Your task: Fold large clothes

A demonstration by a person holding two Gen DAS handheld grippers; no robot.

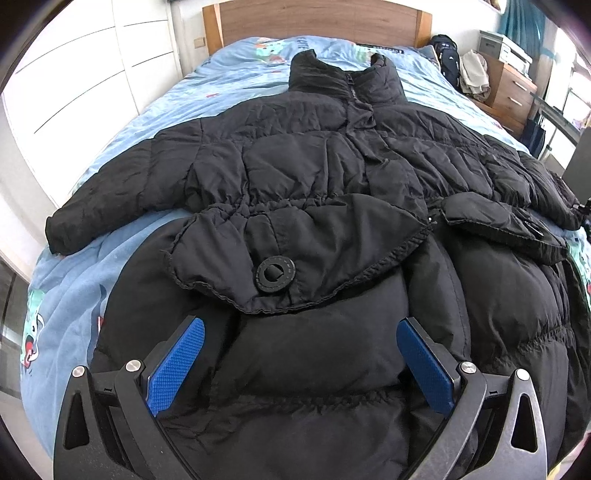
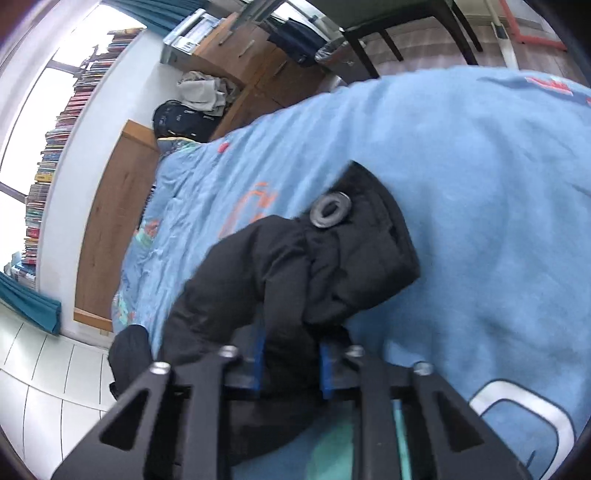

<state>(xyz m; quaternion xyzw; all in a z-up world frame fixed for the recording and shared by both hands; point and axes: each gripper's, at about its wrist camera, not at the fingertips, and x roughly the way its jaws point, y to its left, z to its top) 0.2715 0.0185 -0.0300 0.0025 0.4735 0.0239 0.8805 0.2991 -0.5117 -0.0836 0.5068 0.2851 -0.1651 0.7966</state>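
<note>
Right tongs (image 2: pixel 290 363) around jacket sleeve (image 2: pixel 295 266).

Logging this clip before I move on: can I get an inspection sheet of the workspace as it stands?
Surface: bed with a blue printed cover, wooden headboard.
Job's things: black puffer jacket spread front up, collar toward the headboard; one sleeve is pinched.
Clutter: backpack and pale clothes beside the bed.
Grippers: left hand-held gripper open over the jacket's lower part; right hand-held gripper shut on the sleeve.
Cables: nothing seen.
Surroundings: drawers, printer, books by the window, white wardrobe, chair.
</note>
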